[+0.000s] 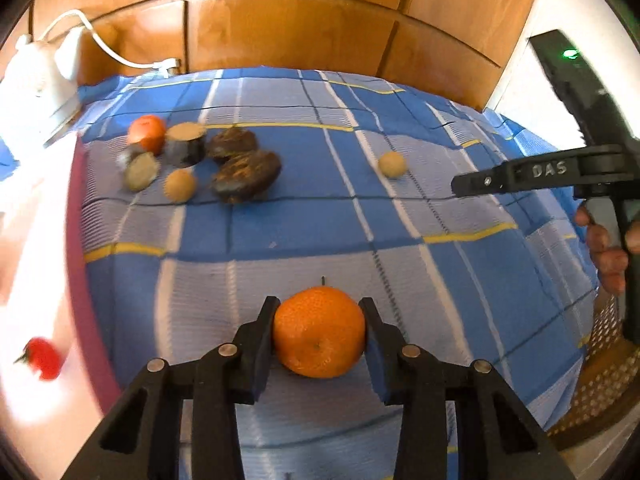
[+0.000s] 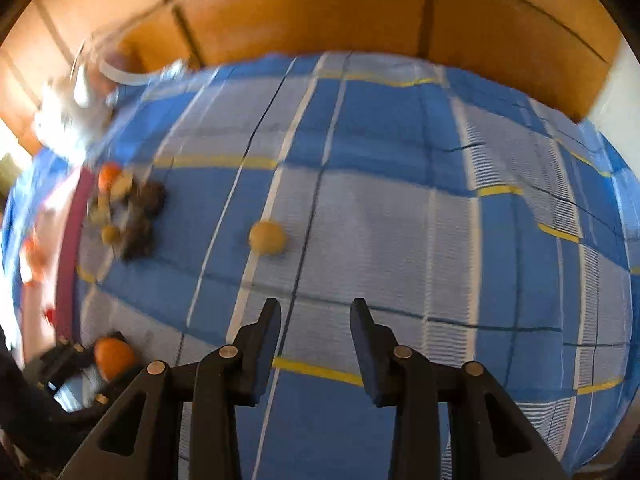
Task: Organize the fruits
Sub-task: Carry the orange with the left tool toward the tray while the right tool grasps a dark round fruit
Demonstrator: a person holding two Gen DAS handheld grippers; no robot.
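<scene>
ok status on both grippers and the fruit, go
Left gripper clamped on round orange tangerine, on the blue checked cloth. Right gripper empty. Small round tan fruit lies ahead of it, path clear.

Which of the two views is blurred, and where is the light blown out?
Left wrist view: mostly sharp, the orange between the left gripper fingers crisp; its left edge is overexposed and smeared. Right wrist view: motion-blurred, worst at the fruit pile; the tan ball is soft.
</scene>
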